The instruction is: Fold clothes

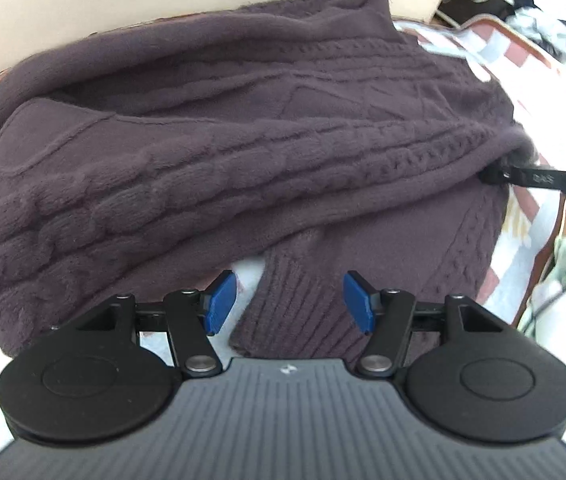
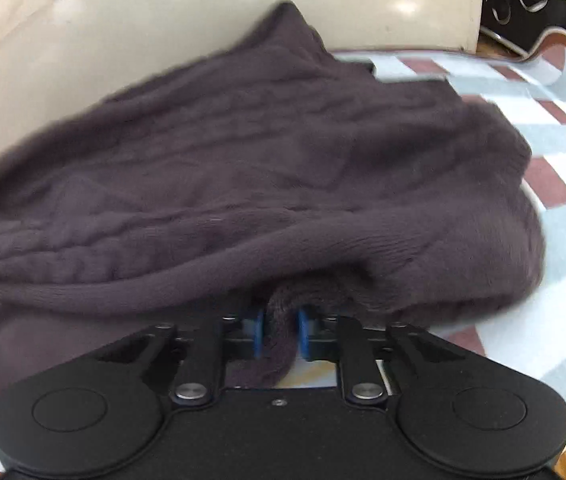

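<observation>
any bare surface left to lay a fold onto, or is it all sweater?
Free: the checked red-and-white cloth right of the dark purple cable-knit sweater, out to the table's wooden rim. Crowded: centre and left under sweater; right gripper pinches its edge, left gripper open over the ribbed cuff.

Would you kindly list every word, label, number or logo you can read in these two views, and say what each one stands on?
Small pale print on the black finger of the right gripper, seen from the left wrist view: too blurred to read.
Small pale emblem on the grey ribbed body behind the left gripper: a logo mark, no legible letters.
Dark purple cable-knit sweater: no tag or print visible.
Checked cloth: no text.
</observation>
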Tool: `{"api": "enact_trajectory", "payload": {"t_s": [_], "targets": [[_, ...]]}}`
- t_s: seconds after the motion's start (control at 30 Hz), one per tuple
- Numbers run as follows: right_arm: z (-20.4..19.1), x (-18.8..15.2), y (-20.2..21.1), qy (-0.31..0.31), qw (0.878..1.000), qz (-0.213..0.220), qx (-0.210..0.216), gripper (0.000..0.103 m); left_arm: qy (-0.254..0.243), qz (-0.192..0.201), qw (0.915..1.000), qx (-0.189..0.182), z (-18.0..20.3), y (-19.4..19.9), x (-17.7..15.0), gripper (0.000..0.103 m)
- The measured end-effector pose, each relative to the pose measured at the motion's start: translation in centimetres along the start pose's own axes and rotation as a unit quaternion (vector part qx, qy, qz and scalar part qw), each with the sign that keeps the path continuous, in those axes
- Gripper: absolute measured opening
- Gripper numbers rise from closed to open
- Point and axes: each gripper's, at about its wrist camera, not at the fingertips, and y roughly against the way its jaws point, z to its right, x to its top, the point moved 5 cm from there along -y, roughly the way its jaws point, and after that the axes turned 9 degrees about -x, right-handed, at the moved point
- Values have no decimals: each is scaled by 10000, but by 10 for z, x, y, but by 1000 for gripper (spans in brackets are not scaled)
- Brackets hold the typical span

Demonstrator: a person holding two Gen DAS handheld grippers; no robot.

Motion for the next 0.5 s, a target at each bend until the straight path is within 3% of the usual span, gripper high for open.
{"api": "enact_trajectory", "payload": {"t_s": [0.13,0.27,0.4,0.5], "targets": [[3,-12,51,88,9998,147,58,8,176,159,9997,-52,-1,10,1,59],[7,-35,87,-44,9999,-86,116,7,50,302,9994,-190,9,15,4,59],[13,-46,119,-182,9996,44,210,7,-80,442,9984,-355,19,21,7,59],[24,-45,131,-535,9973,151,489,8,-181,524,9926,-1078,35,24,10,62]]}}
